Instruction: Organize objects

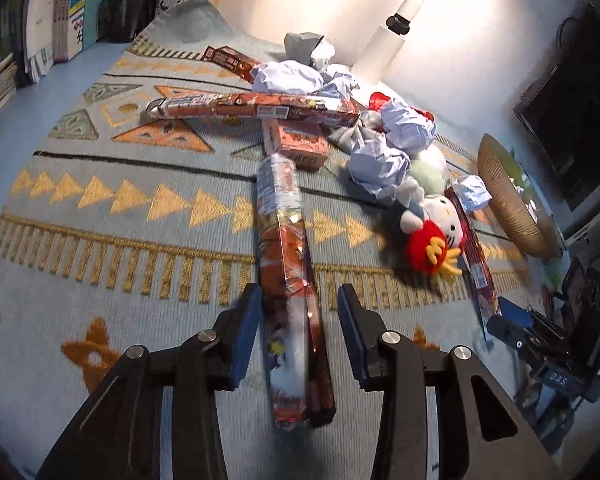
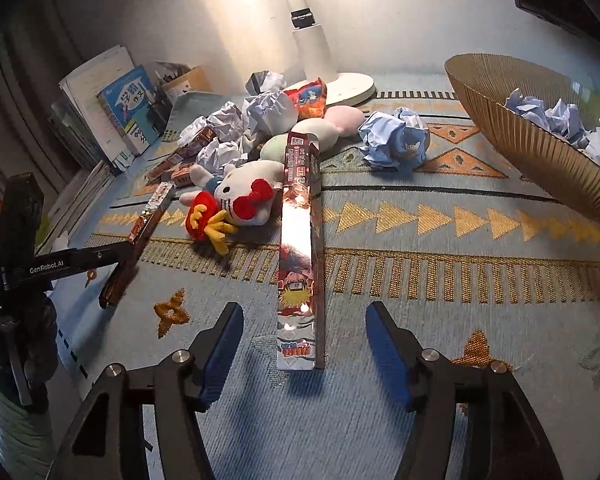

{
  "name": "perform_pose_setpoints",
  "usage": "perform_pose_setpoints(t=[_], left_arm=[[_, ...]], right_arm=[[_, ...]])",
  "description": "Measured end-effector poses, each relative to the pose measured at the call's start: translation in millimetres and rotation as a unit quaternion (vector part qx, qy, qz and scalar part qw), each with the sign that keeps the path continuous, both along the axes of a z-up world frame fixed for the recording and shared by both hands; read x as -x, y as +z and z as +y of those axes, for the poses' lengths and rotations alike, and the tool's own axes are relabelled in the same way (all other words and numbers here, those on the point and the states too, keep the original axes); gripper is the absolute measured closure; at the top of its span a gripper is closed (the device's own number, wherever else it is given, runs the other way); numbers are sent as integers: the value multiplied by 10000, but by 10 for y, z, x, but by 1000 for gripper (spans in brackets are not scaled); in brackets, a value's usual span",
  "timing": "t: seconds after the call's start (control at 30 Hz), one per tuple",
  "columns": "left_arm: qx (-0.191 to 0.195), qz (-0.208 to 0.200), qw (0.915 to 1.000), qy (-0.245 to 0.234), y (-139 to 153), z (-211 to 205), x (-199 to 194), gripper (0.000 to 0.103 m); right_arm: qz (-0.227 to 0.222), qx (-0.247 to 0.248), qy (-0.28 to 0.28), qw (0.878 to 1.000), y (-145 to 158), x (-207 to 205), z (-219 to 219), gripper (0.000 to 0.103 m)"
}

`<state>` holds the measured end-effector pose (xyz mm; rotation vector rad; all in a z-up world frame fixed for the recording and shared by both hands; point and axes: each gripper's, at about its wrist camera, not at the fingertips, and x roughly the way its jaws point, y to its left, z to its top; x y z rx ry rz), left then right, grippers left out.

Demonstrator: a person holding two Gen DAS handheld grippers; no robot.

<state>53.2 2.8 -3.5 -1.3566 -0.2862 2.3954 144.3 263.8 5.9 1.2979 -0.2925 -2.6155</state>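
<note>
Both grippers are lined up on long foil boxes, neither grasped yet. Left gripper (image 1: 298, 312) has jaws spread, straddling the near end of a long red box (image 1: 288, 280) lying on the patterned cloth (image 1: 100, 208), on the near side of the cat plush (image 1: 436, 224); pads not touching it as far as I can tell. Right gripper (image 2: 304, 344) also released, its shiny long box (image 2: 302, 248) between the open fingers, just right of the cat plush (image 2: 240, 196). Probable next move: squeeze each box squarely, since the foil looks slippery. Only the right view shows crumpled paper balls (image 2: 560, 120) already inside the gold bowl (image 2: 520, 148); the left view alone shows the crossed boxes (image 1: 252, 106) behind the plush.
</note>
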Motion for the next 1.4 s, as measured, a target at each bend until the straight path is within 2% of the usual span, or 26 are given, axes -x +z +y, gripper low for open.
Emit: perform_pose_setpoints(t=[0.2, 0.3, 0.37, 0.4, 0.47, 0.6, 0.67, 0.8, 0.87, 0.93, 1.03, 1.3, 1.37, 1.4], left_arm=[[41, 513, 9984, 226, 23, 95, -23, 64], [-80, 466, 9986, 249, 46, 20, -3, 64], [-166, 469, 9983, 286, 32, -1, 11, 64], [-159, 484, 9983, 296, 28, 13, 5, 64], [-81, 521, 9981, 313, 26, 49, -3, 64], [-1, 578, 9978, 333, 28, 67, -24, 64], [130, 637, 9974, 325, 31, 97, -36, 64], [728, 824, 9936, 256, 42, 259, -74, 64], [862, 869, 9923, 180, 44, 293, -79, 65], [844, 864, 9925, 169, 44, 277, -77, 74], [743, 837, 9935, 220, 48, 228, -71, 78], [906, 892, 9916, 242, 66, 287, -89, 84], [767, 894, 9926, 298, 99, 250, -111, 87], [480, 854, 9946, 344, 123, 199, -132, 88]], right_arm=[[-281, 249, -207, 9991, 30, 320, 116, 40], [-279, 249, -145, 9992, 22, 421, 88, 40], [-210, 412, -69, 9989, 4, 417, 71, 47], [-140, 314, -80, 9994, 13, 399, 54, 56], [-76, 157, -2, 9998, 5, 367, -4, 64], [363, -845, 470, 9947, 84, 235, -405, 66], [273, -1129, 640, 9912, 46, 261, -520, 67], [121, -574, 530, 9969, 33, 359, -328, 67], [129, -523, 475, 9974, 34, 357, -306, 69], [183, -561, 526, 9969, 49, 335, -337, 70], [313, -537, 646, 9960, 77, 276, -356, 70], [636, -61, 890, 9940, 183, 153, -294, 70], [628, 24, 872, 9942, 196, 142, -280, 73], [629, 79, 873, 9942, 204, 129, -261, 75]])
